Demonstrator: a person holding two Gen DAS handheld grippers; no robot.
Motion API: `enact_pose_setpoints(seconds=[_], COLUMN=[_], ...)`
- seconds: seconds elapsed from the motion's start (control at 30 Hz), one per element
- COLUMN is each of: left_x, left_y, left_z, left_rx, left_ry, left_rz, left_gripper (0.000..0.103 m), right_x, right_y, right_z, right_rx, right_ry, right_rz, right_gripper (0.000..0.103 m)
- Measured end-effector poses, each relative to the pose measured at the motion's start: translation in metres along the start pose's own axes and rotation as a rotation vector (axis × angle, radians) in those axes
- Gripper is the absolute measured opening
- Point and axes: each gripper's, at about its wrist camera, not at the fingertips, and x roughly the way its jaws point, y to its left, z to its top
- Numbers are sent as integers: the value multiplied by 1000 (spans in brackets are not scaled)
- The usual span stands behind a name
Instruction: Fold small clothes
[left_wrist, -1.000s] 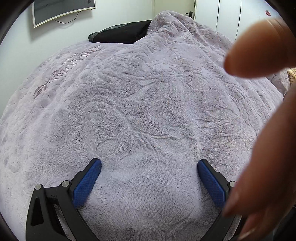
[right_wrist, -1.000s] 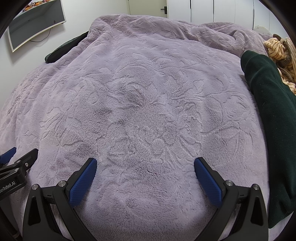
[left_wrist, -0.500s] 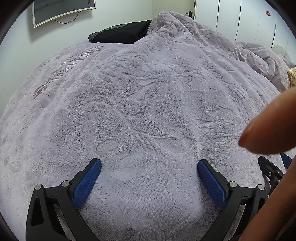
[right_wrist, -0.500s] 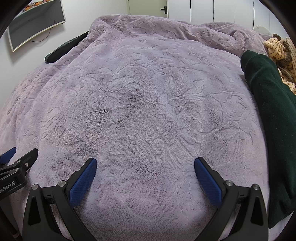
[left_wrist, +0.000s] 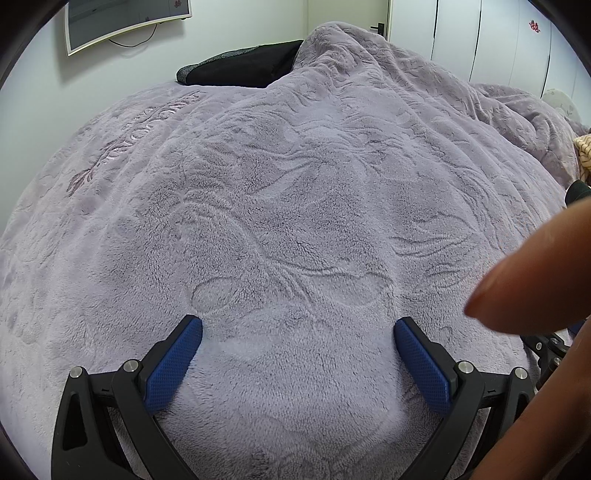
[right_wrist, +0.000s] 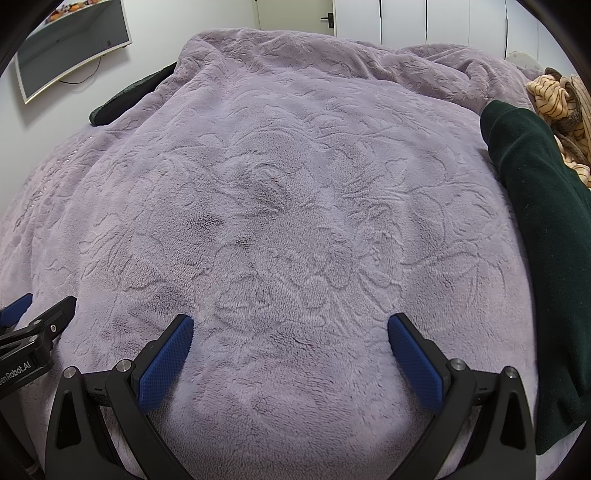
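Tongs of both my left gripper (left_wrist: 297, 341) and right gripper (right_wrist: 290, 338) stand wide apart over the purple blanket (right_wrist: 288, 192), dark green garment (right_wrist: 546, 229) lying at right

A blurred finger (left_wrist: 535, 273) hides the blanket's (left_wrist: 295, 203) right side and the other tool.

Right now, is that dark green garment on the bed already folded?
Cannot tell. The dark green garment lies in a long strip along the purple blanket's right side, partly cut off by the picture's edge; no fold lines show.
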Motion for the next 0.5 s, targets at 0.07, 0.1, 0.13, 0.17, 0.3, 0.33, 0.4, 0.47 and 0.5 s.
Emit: enact_pose_setpoints(seconds=[0.07, 0.1, 0.13, 0.17, 0.3, 0.33, 0.4, 0.47, 0.5], left_x=[0, 0, 0, 0, 0, 0, 0, 0, 0], left_y=[-1, 0, 0, 0, 0, 0, 0, 1, 1], left_z=[0, 0, 0, 0, 0, 0, 0, 0, 0], left_rx=[0, 0, 0, 0, 0, 0, 0, 0, 0], left_ry=[0, 0, 0, 0, 0, 0, 0, 0, 0], left_rz=[0, 0, 0, 0, 0, 0, 0, 0, 0], left_gripper=[103, 103, 103, 103, 103, 103, 103, 103, 103], right_x=[0, 0, 0, 0, 0, 0, 0, 0, 0], right_y=[0, 0, 0, 0, 0, 0, 0, 0, 0], right_z=[0, 0, 0, 0, 0, 0, 0, 0, 0], right_rx=[0, 0, 0, 0, 0, 0, 0, 0, 0], right_ry=[0, 0, 0, 0, 0, 0, 0, 0, 0], right_rz=[0, 0, 0, 0, 0, 0, 0, 0, 0], right_gripper=[103, 103, 103, 103, 103, 103, 103, 103, 103])
